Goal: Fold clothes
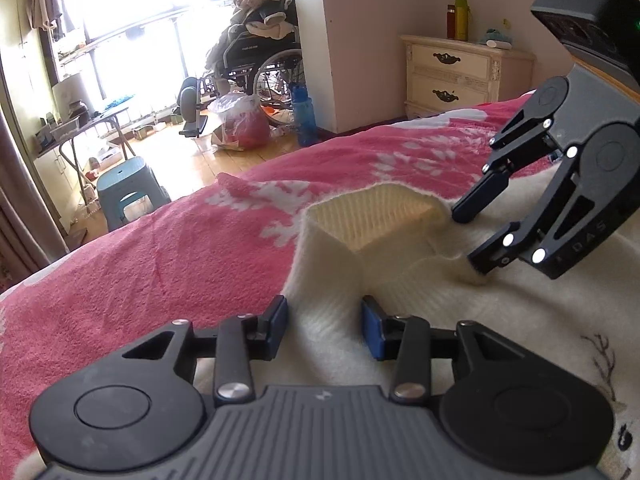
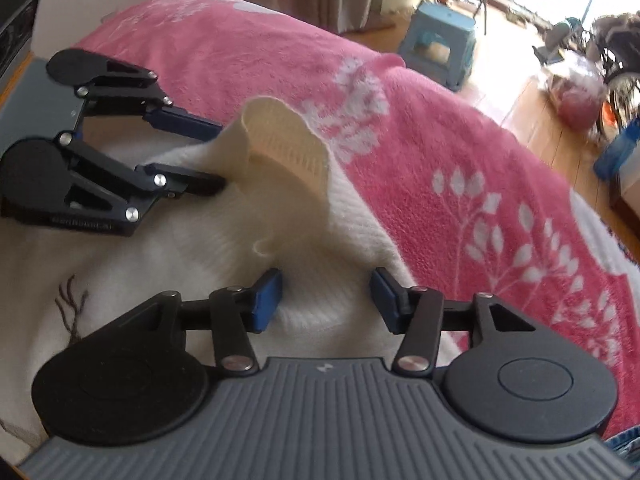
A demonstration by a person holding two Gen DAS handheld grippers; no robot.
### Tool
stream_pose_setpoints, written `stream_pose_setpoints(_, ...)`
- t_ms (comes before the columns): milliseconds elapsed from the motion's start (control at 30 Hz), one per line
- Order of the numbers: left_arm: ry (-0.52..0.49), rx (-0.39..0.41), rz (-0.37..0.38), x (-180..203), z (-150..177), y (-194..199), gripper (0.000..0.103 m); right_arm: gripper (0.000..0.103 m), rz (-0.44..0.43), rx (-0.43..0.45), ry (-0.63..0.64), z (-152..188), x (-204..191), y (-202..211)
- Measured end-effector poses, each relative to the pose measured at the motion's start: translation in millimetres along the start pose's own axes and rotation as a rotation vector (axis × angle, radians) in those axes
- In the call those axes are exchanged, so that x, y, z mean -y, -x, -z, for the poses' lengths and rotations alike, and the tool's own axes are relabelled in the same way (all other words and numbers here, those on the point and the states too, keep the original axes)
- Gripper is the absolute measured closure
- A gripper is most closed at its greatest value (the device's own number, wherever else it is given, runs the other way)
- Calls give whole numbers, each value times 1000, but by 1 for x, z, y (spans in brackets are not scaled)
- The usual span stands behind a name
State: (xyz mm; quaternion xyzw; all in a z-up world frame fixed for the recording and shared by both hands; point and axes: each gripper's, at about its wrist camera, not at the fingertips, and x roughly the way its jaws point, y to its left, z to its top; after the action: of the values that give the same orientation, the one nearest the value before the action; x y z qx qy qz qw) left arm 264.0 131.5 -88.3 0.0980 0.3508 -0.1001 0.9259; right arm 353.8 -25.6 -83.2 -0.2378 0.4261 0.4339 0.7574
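Sweater (image 1: 400,320) collar (ribbed edge raised) lies between both wide-open, empty claws; pink blanket (image 1: 160,248) beyond

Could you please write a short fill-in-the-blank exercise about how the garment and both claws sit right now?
1. The cream ribbed knit sweater lies on a fleece blanket coloured white and ____.
2. The jaws of the left claw stand ____.
3. The right claw straddles sweater fabric without ____ it.
4. The stool on the floor is ____.

Missing words: pink; open; gripping; blue
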Motion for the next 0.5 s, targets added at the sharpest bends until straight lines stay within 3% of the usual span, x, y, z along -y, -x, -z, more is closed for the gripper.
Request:
stream_pose_setpoints(33,6,1,0,0,0,0,67,56,6,6,-10,1,0,1)
stream_pose_setpoints(133,0,5,8,1,-1,1,84,82,47,46,-16,5,-5,6)
stream_pose_setpoints(167,-6,6,8,2,-1,1,88,96,65,62,-13,7,-7,7)
stream_pose_setpoints(200,-3,7,8,2,-1,3,91,99,80,78,-5,8,-9,9)
stream_pose_setpoints(500,121,55,36,-15,-9,26,94,100,147,291,-42,26,-8,52)
